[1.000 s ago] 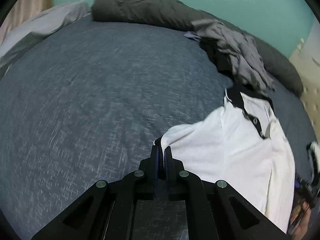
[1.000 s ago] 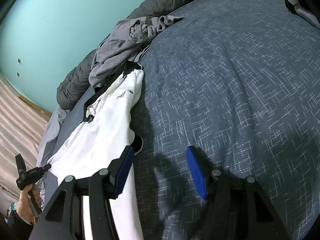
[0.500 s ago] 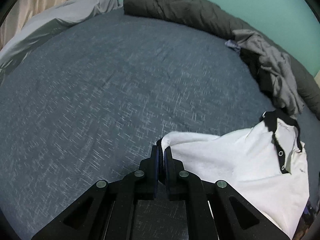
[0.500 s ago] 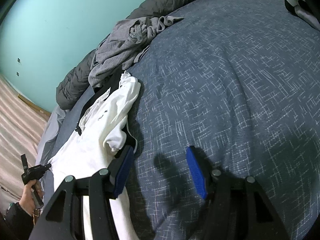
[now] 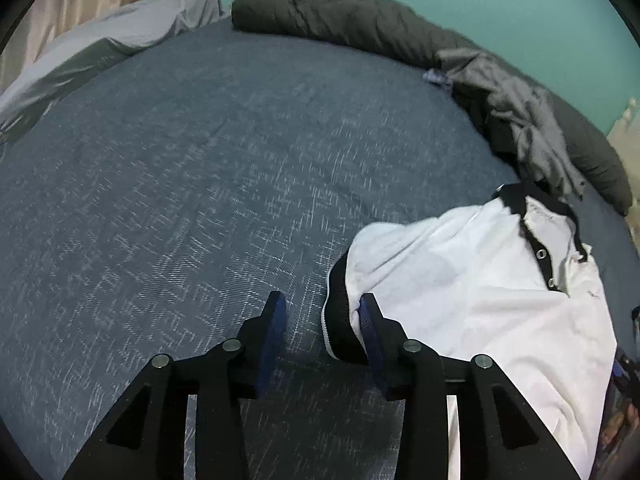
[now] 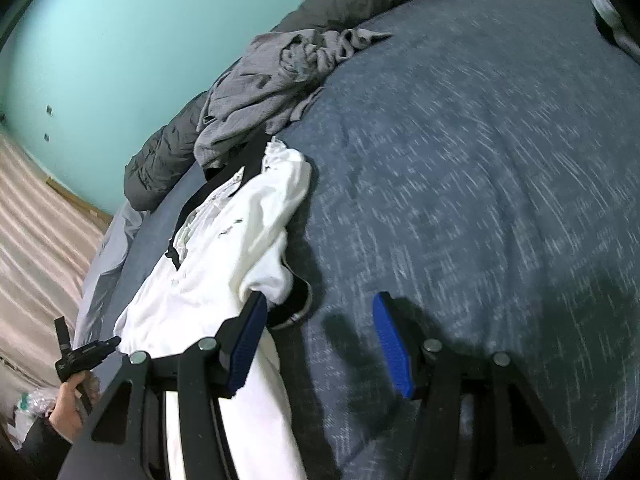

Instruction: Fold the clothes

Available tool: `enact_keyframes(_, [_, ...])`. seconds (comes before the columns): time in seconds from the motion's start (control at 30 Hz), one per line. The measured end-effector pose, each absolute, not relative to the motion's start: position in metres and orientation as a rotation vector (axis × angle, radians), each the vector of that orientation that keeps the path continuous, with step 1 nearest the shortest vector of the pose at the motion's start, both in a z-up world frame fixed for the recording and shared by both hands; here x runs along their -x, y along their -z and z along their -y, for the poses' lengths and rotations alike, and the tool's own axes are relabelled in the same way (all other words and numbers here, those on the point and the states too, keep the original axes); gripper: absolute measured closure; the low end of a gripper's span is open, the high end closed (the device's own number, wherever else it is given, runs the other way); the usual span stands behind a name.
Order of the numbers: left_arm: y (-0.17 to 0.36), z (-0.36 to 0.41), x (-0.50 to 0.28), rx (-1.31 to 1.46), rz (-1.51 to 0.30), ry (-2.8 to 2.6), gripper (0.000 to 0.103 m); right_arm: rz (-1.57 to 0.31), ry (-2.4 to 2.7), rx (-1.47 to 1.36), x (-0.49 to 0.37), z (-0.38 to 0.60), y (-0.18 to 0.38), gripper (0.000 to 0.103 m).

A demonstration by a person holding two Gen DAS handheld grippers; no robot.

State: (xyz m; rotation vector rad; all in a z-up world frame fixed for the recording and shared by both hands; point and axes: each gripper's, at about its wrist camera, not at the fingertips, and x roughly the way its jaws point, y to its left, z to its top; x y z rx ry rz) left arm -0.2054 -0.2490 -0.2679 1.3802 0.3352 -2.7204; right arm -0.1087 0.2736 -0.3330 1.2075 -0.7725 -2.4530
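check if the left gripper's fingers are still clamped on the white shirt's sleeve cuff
Cannot tell. In the left wrist view the left gripper has just opened; the sleeve cuff lies against the right-hand finger, clear of the other.

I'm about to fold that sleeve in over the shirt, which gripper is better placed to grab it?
Left, probably. The left gripper, jaws just opened, has the sleeve's black cuff lying loose between its fingers. The right gripper is open too, over bare bedspread, with the shirt beside its left finger.

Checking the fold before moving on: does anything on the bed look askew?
Yes. The white polo shirt with black trim lies rumpled; its black-cuffed sleeve sticks out sideways onto the blue bedspread, unfolded.
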Motion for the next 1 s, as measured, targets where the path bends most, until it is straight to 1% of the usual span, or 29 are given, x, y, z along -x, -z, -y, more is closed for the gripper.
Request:
enact_keyframes(0.13, [0.272, 0.243, 0.190, -1.312, -0.412, 2.767, 0.061, 0.722, 2.403, -1.293, 0.123, -0.260, 0.336, 0.047])
enact_keyframes(0.17, [0.275, 0.240, 0.187, -1.297, -0.438, 2.776, 0.061, 0.704, 2.390, -1.313, 0.125, -0.256, 0.337, 0.051])
enact_keyframes(0.2, [0.278, 0.238, 0.184, -1.288, -0.460, 2.783, 0.061, 0.680, 2.382, -1.333, 0.127, -0.253, 0.338, 0.063])
enact_keyframes(0.23, [0.282, 0.236, 0.181, -1.286, -0.470, 2.788, 0.061, 0.668, 2.376, -1.341, 0.129, -0.251, 0.338, 0.067])
enact_keyframes(0.27, [0.285, 0.233, 0.179, -1.283, -0.470, 2.794, 0.061, 0.664, 2.369, -1.340, 0.129, -0.251, 0.338, 0.082])
enact_keyframes(0.3, [0.289, 0.231, 0.176, -1.281, -0.471, 2.800, 0.061, 0.659, 2.370, -1.343, 0.130, -0.251, 0.337, 0.090])
enact_keyframes(0.37, [0.294, 0.227, 0.176, -1.287, -0.460, 2.805, 0.061, 0.642, 2.387, -1.358, 0.131, -0.251, 0.335, 0.097])
enact_keyframes(0.53, [0.286, 0.227, 0.181, -1.225, -0.511, 2.839, 0.061, 0.546, 2.491, -1.357, 0.133, -0.262, 0.312, 0.099])
enact_keyframes(0.77, [0.300, 0.211, 0.184, -1.246, -0.460, 2.847, 0.061, 0.294, 2.624, -1.416, 0.149, -0.285, 0.276, 0.100])
enact_keyframes(1.0, [0.304, 0.206, 0.197, -1.258, -0.477, 2.856, 0.061, 0.049, 2.717, -1.482, 0.169, -0.309, 0.252, 0.100])
